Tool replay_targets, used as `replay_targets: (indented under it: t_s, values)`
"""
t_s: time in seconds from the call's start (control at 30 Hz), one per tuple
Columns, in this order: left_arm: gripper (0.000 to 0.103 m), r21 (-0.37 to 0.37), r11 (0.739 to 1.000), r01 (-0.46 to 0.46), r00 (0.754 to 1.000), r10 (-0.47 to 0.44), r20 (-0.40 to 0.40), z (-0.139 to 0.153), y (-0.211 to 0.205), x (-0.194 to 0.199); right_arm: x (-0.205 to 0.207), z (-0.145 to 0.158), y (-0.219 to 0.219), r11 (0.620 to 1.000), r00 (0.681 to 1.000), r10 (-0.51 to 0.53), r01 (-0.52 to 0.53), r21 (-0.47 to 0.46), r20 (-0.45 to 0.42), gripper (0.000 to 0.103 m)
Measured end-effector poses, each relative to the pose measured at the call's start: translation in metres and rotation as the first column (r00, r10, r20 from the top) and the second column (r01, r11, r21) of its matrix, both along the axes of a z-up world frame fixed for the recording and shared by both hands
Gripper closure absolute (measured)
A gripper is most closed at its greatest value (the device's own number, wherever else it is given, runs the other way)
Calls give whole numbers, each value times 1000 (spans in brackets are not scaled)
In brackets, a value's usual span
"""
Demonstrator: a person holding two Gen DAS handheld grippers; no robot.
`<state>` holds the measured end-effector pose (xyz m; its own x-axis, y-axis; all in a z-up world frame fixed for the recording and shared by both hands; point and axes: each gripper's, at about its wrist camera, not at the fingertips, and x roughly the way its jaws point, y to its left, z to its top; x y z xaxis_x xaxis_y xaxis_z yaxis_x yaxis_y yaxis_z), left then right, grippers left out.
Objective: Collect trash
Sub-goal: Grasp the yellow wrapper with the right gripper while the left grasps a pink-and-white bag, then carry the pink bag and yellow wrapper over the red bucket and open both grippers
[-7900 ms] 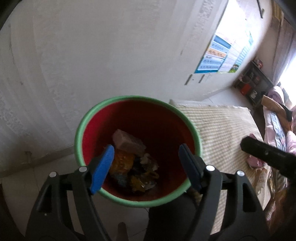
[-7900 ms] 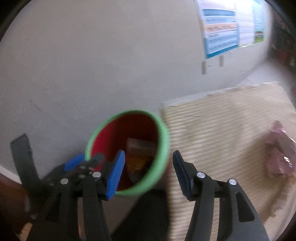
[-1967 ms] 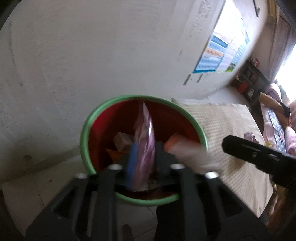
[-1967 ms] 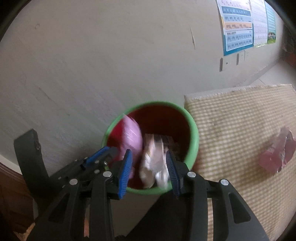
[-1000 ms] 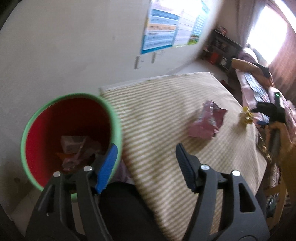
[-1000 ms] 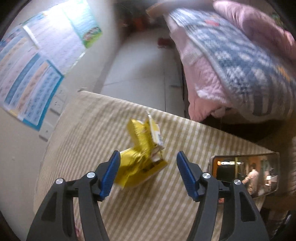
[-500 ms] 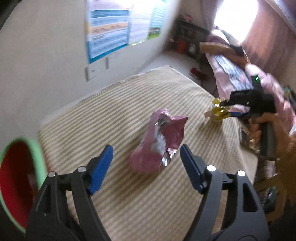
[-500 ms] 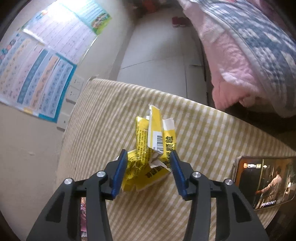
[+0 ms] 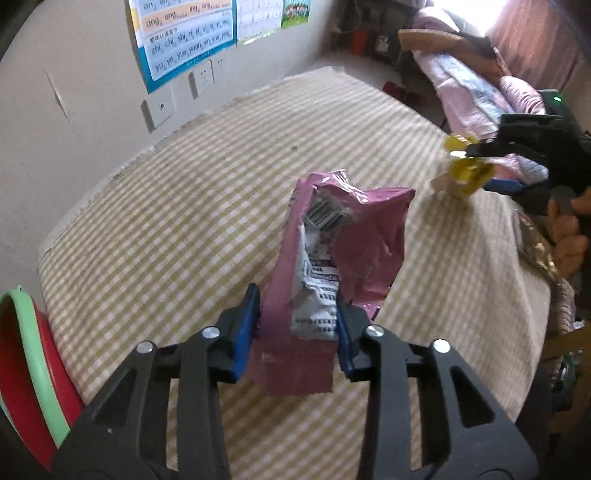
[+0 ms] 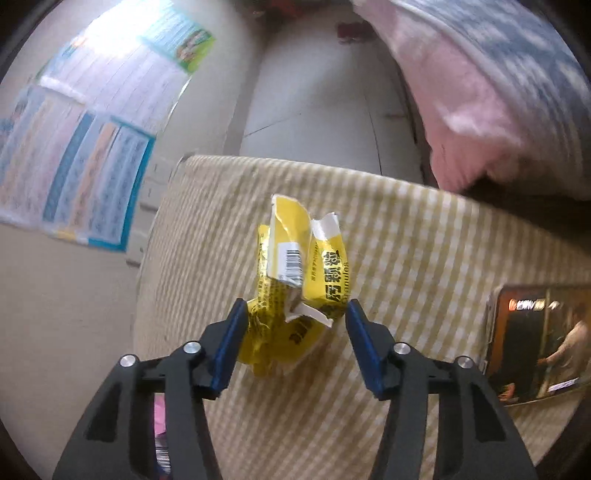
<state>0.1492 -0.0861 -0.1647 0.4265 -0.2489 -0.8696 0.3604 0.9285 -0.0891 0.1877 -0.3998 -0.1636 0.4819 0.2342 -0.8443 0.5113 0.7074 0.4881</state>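
Pickup step: left gripper clamped on pink wrapper, right gripper closed around yellow wrapper; next, carrying both to red bin.

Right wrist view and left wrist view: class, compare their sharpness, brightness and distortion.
Right wrist view: the pink bedding and wall posters are smeared by motion blur, while the yellow wrapper stays fairly legible. Left wrist view: sharper on the pink wrapper, with window glare washing out the top right. Both bend straight edges, fisheye fashion.
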Motion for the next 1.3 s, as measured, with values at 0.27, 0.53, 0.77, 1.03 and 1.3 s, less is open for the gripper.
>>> replay_targets:
  t_s: [0.27,0.53,0.77,1.03,1.3]
  values:
    - [68,-74,996,-43,996,48,74,37,32,-50,-46,48,51,984,977,164,-153,-88,135,51]
    - [68,-95,987,-131,986,140,87,50,68,-95,-130,69,124,943,934,304,-267,-196,187,51]
    - [68,-109,982,-155,981,166,100,58,80,-111,-175,75,170,900,908,384,-328,-288,165,51]
    - [68,-137,972,-190,971,207,119,68,93,-116,-197,75,195,869,890,434,-373,-323,141,51]
    - [68,-140,953,-268,950,285,125,75,118,-114,-194,80,222,830,851,505,-434,-350,142,51]
